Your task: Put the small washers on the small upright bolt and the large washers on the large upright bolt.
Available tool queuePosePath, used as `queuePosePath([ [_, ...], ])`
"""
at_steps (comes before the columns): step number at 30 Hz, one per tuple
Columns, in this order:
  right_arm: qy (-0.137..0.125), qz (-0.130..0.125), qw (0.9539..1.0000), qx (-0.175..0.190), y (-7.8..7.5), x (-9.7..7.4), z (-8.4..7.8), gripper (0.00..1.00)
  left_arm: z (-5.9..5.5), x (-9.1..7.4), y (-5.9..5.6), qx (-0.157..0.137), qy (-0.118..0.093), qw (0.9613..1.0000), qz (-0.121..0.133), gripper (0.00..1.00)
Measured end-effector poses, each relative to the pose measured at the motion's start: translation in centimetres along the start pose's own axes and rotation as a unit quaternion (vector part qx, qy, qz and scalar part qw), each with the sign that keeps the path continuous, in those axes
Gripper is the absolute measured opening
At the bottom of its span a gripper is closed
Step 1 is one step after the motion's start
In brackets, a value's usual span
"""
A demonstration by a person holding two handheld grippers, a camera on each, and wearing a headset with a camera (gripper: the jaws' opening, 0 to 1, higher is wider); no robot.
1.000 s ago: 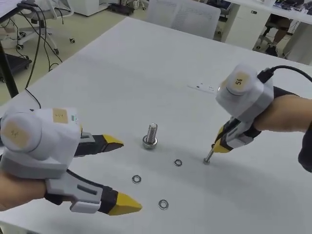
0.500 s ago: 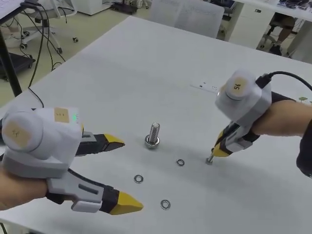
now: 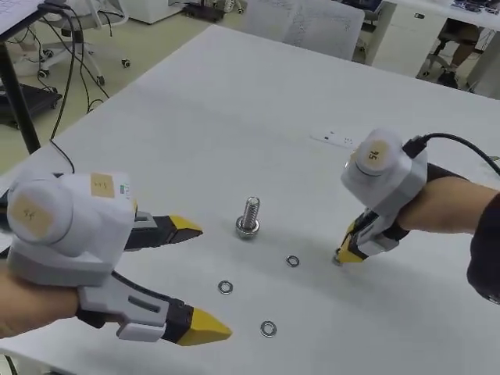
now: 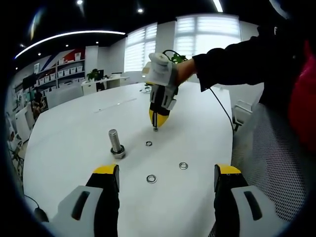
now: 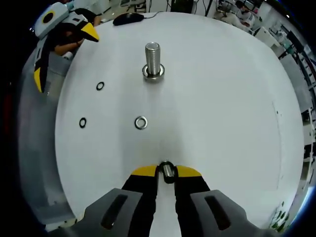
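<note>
My right gripper (image 3: 344, 255) clenches the small bolt (image 5: 167, 171), upright on the table (image 3: 234, 117); the big bolt (image 5: 153, 59) stands at twelve o'clock (washers (image 5: 141, 122) at eleven). My left gripper (image 3: 201, 280) gapes, holding nothing.

A round yellow sticker (image 3: 376, 155) on top of the right gripper (image 3: 344, 256), right of the large upright bolt (image 3: 248, 217), bore two dark digits that read roughly as 15; the figures were uncertain. On the left gripper (image 3: 212, 281), left of that bolt, a round sticker (image 3: 32, 212) and a square sticker (image 3: 101, 185) carried faint marks too small to read. A printed strip (image 3: 332, 140) on the table (image 3: 234, 117) beyond the bolt was illegible.
</note>
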State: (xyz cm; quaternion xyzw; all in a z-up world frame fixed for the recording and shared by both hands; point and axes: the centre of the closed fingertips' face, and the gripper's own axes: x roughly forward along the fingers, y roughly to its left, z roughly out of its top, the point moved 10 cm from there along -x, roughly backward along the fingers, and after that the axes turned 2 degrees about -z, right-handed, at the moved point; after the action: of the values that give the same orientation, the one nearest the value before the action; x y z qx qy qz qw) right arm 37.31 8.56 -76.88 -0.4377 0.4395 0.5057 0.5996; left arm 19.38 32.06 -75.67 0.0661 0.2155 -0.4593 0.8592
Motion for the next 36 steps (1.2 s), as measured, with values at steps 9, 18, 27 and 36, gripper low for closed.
queuePosePath([
  [9,0.005,0.002,1.0,0.0,0.37,0.9,0.04,0.14,-0.15,-0.1,-0.06,-0.001,0.002,1.0,-0.001,0.78],
  [18,0.004,0.002,1.0,-0.001,0.56,0.81,0.22,0.14,-0.19,-0.35,-0.27,-0.001,0.001,1.0,0.0,0.78],
  [27,0.005,0.0,1.0,0.005,0.54,0.6,0.23,0.19,-0.09,-0.48,-0.24,0.001,0.0,1.0,0.001,0.78],
  [36,0.0,-0.004,0.9999,0.014,0.18,0.23,-0.39,0.22,0.0,-0.25,-0.17,0.002,0.001,1.0,-0.001,0.78],
])
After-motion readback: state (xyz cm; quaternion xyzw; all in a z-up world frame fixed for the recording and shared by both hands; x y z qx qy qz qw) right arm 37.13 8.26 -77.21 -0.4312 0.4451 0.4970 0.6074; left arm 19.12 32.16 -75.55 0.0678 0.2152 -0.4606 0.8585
